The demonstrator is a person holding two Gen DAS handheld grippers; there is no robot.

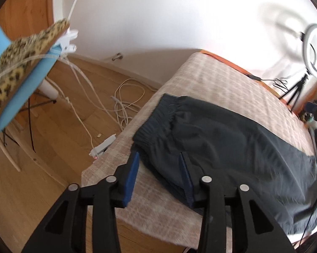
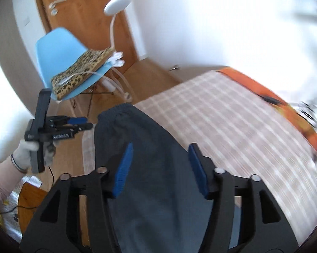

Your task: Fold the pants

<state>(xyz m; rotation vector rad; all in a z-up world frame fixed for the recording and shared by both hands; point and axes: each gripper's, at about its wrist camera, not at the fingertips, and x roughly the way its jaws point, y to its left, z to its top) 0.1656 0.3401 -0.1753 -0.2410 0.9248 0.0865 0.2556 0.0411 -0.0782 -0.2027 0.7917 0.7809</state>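
Dark grey pants (image 1: 232, 143) lie flat on the beige checked bed cover (image 1: 221, 80), with the elastic waistband (image 1: 158, 113) near the bed's left edge. My left gripper (image 1: 159, 155) is open just above the near corner of the waist. Its right finger is over the cloth and its left finger over the cover. In the right wrist view my right gripper (image 2: 160, 146) hovers open over the pants (image 2: 145, 130), and nothing is pinched. The left gripper (image 2: 88, 122), held by a gloved hand (image 2: 25, 154), sits just left of the waistband (image 2: 116, 109).
A blue chair (image 2: 53, 50) with a leopard cushion (image 2: 82, 71) stands left of the bed, by a wooden door (image 2: 80, 10). White cables (image 1: 124, 101) and a power strip (image 1: 101, 147) lie on the wood floor. A ring light (image 1: 315, 50) on a tripod stands at the far right.
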